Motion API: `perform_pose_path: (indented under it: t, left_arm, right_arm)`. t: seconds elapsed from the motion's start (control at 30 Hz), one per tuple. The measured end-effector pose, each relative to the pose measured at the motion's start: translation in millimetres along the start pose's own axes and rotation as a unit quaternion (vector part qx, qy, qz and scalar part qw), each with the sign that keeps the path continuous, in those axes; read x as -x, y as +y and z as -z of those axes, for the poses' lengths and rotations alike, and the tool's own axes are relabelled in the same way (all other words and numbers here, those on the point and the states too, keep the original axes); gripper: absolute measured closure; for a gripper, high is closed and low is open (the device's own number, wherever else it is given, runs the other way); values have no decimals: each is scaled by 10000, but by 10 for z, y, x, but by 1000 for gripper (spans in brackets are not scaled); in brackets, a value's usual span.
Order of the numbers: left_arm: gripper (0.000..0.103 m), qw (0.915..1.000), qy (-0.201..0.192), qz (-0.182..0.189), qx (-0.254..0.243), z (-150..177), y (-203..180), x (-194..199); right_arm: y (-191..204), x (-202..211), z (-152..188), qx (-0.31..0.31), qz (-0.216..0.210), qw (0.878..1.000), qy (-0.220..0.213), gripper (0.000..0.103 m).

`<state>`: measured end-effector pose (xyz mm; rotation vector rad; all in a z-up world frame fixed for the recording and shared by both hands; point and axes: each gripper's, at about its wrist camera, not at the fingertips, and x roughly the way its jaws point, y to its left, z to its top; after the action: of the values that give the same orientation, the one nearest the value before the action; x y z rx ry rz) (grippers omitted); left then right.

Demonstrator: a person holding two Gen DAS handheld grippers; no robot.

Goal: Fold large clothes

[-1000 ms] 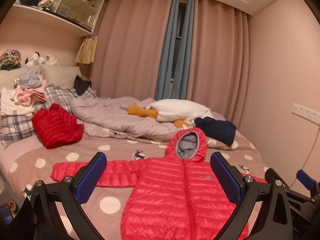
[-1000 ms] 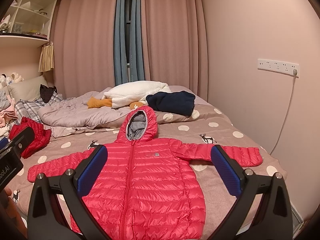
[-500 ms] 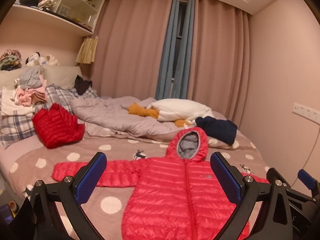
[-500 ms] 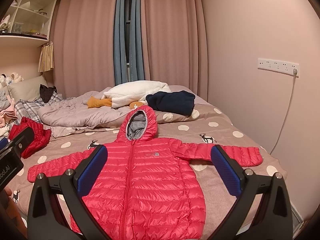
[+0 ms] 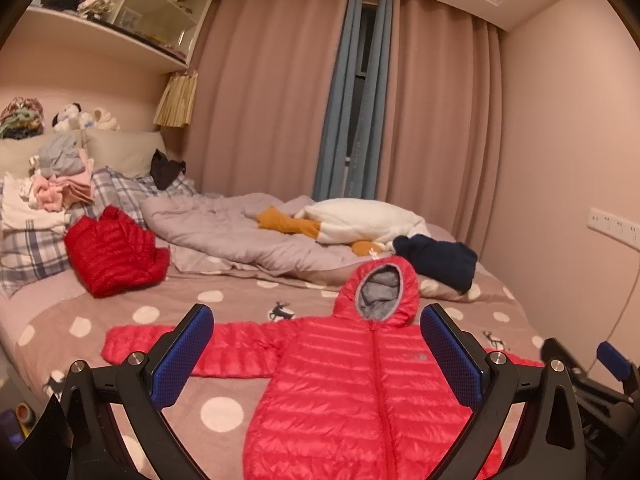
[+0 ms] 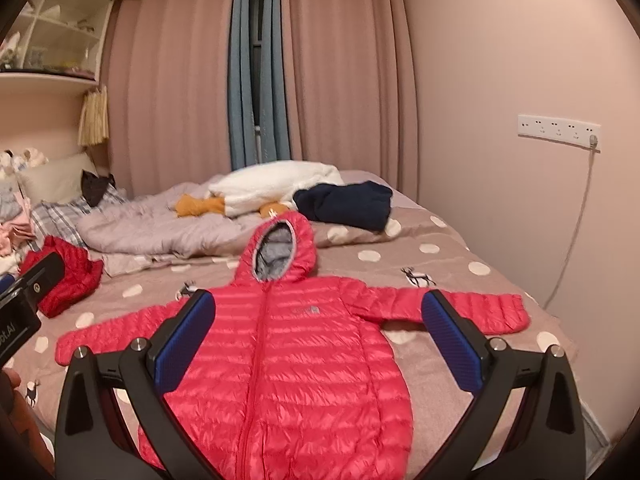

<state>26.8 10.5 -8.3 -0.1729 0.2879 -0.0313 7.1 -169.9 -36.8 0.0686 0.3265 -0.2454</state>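
We hold the left gripper [image 5: 316,354] above the near edge of the bed [image 5: 248,292], its blue-padded fingers [image 5: 182,354] spread wide with nothing between them, aimed level across the mattress toward the curtains [image 5: 276,92]. Our right gripper [image 6: 318,344] sits in the same released pose, fingers [image 6: 452,344] wide apart and clear of the fabric, hovering over the lower half of the red hooded jacket [image 6: 292,344]. That jacket lies flat and face up on the polka-dot bedspread, zipped, hood toward the curtains, both sleeves stretched straight out to the sides. A small logo on its chest [image 6: 306,311] is too blurred for us to read. On the edge of the left gripper's body, seen from the right wrist camera, we make out partial white lettering ending in "ot.AI" [image 6: 8,326]. The jacket's right sleeve cuff [image 6: 508,314] ends near the bed's side edge by the wall, while open bedspread stretches past the left cuff [image 5: 120,344]. Farther up the bed lie a folded red jacket [image 5: 114,256], a rumpled grey quilt [image 5: 232,232], a white plush toy [image 5: 360,220] and a navy garment [image 5: 438,260].
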Motion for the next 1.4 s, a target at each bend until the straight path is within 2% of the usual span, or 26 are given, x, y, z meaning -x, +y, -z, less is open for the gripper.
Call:
perform_pose_path:
  t: [0.1,0.23,0.33,0.4,0.47,0.53,0.57,0.6,0.63,0.7,0.73,0.77,0.83,0.87,0.9,0.93,0.97,1.0,1.03,1.07,1.1,1.13,1.17,1.2,1.27,1.4]
  left_arm:
    - [1,9989,127,-173,409,-9,214,-283]
    - [1,9929,227,-497,1052,43,682,-842]
    - [6,9765,811,-1033,1708,236,1300,-1443]
    - [20,9542,1211,-1400,2349,454,1763,-1727]
    - [27,9116,1602,-1674,3396,806,2338,-2004]
    - [32,8756,2075,-1912,3921,1086,2700,-2210]
    - [32,8641,2252,-2103,3980,1181,2792,-2259]
    - [32,8523,2358,-2270,4080,1298,2913,-2300]
    - [32,8507,2290,-2233,4172,1344,2947,-2290]
    - [31,8588,1937,-2061,4271,1369,2976,-2223]
    - [24,8653,1836,-1900,4260,1373,2970,-2191]
    - [19,8705,1678,-1632,4330,1407,2982,-2167]
    - [16,8701,1342,-1386,4536,1466,3004,-2160]
    - [16,8728,1297,-1325,4514,1477,3004,-2173]
    - [16,8768,1335,-1187,4464,1454,2977,-2213]
    - [18,8765,1351,-1078,4494,1449,2985,-2254]
    - [21,8730,1347,-932,4594,1444,2971,-2296]
    - [35,8685,1364,-835,4691,1458,2991,-2328]
    - [56,8588,1442,-672,4870,1484,3002,-2387]
    - [66,8461,1508,-574,5080,1519,3026,-2454]
    - [82,8278,1637,-580,5334,1580,3068,-2552]
    - [86,8148,1693,-647,5507,1656,3070,-2592]
    - [87,8197,1598,-678,5459,1662,3070,-2602]
    - [88,8332,1592,-768,5240,1638,3046,-2578]
    - [89,8470,1730,-958,4934,1557,3023,-2550]
    - [91,8494,1573,-1213,4890,1508,3082,-2310]
  right_arm:
    - [-274,-253,-6,-413,-141,9990,23,0]
    - [-826,-746,21,-1093,113,9928,476,0]
    - [-1496,-1249,150,-1673,695,9792,911,0]
    - [-1884,-1494,277,-2011,1059,9666,1188,0]
    - [-2308,-1689,466,-2493,1387,9476,1440,0]
    - [-2739,-1861,734,-3113,1617,9204,1728,2]
    - [-2981,-1932,943,-3477,1826,8992,1929,3]
    - [-3068,-1976,1030,-3649,1931,8887,1994,4]
    - [-3184,-1998,1179,-3880,2115,8741,2016,4]
    - [-3297,-1982,1378,-4246,2263,8549,1939,3]
    - [-3319,-1974,1456,-4419,2223,8498,1823,2]
    - [-3305,-1944,1509,-4555,2219,8470,1608,0]
    - [-3197,-1896,1476,-4609,2285,8493,1184,0]
    - [-3165,-1932,1460,-4692,2132,8501,1083,0]
    - [-3119,-2031,1439,-4882,1727,8494,1020,0]
    - [-3126,-2081,1454,-4938,1590,8493,973,0]
    - [-3076,-2181,1407,-4977,1441,8506,889,0]
    - [-3087,-2243,1392,-4965,1401,8523,867,0]
    - [-3074,-2306,1363,-4953,1333,8541,861,2]
    - [-3061,-2379,1334,-4982,1184,8549,828,12]
    - [-3045,-2450,1313,-5079,912,8533,750,26]
    - [-3031,-2506,1315,-5188,741,8485,740,35]
    - [-3040,-2579,1338,-5336,611,8399,780,60]
    - [-3052,-2676,1371,-5442,576,8320,908,86]
    - [-3068,-2777,1477,-5382,801,8299,1233,94]
    - [-3108,-2619,1481,-5011,882,8524,1205,94]
